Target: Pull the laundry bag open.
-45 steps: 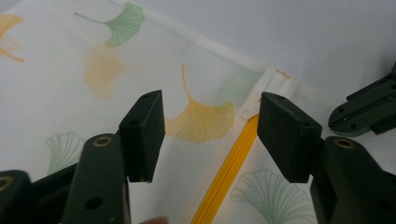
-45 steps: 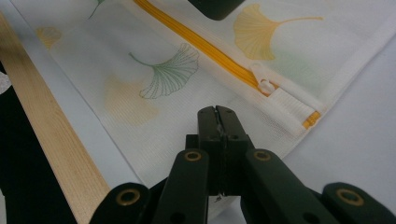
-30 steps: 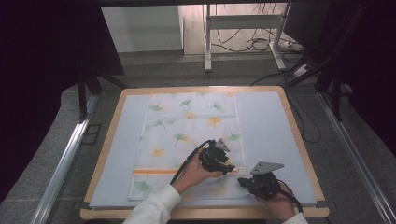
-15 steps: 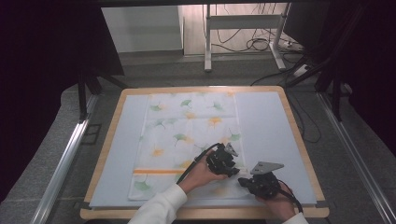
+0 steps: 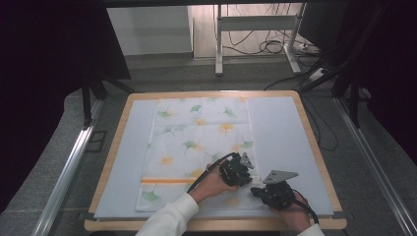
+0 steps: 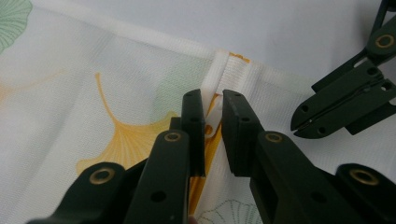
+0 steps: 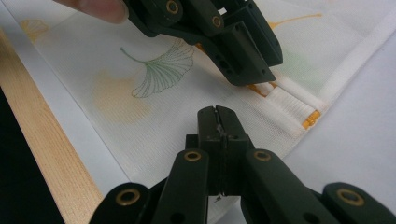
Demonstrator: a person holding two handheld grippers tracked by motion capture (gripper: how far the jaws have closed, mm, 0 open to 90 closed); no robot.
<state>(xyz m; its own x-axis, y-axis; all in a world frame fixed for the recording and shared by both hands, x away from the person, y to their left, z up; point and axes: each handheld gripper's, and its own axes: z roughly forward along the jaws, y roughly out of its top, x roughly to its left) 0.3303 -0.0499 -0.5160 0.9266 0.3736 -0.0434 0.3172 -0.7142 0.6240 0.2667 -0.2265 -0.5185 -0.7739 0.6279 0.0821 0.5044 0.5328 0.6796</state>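
Note:
A white cloth (image 5: 196,137) printed with green and orange ginkgo leaves lies flat on the pale mat (image 5: 280,132). An orange stripe (image 5: 167,181) crosses the cloth's near end. My left gripper (image 5: 247,181) is at the cloth's near right edge. In the left gripper view its jaws (image 6: 213,100) have just been closing, and a raised fold of cloth with the orange stripe is pinched between them. My right gripper (image 5: 256,189) is shut just beside it. Its tips (image 7: 216,112) rest on the cloth near the hem, facing the left gripper (image 7: 261,72).
The mat sits inside a wooden table rim (image 5: 316,147). A white metal stand (image 5: 219,39) and loose cables (image 5: 275,46) are on the floor beyond the table. Metal rails (image 5: 69,167) run along both sides.
The left gripper has shifted a little toward the near right, closer to the right gripper, and its jaws have narrowed onto the cloth fold. The right gripper has stayed put.

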